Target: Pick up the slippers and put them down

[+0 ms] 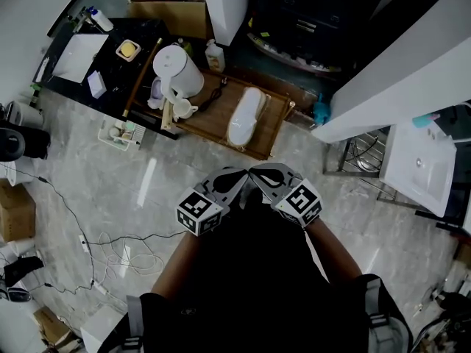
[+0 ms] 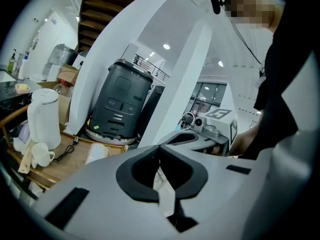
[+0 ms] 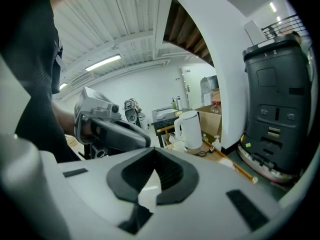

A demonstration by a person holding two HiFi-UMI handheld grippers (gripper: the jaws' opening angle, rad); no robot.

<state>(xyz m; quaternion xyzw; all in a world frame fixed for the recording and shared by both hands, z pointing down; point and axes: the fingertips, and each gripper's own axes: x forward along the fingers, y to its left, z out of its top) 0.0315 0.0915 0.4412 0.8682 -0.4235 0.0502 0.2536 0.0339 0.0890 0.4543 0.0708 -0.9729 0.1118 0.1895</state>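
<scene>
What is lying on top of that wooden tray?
A white kettle, a white cup, a black cable and white slippers; the tray surface beneath them is hidden.

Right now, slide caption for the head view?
Left hand-held gripper and right hand-held gripper, both shut, empty, facing white slippers on wooden tray.

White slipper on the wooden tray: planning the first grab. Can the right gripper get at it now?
Probably yes. The slipper lies uncovered, apart from the kettle, and nothing stands between it and the right gripper; its shut jaws must open first.
</scene>
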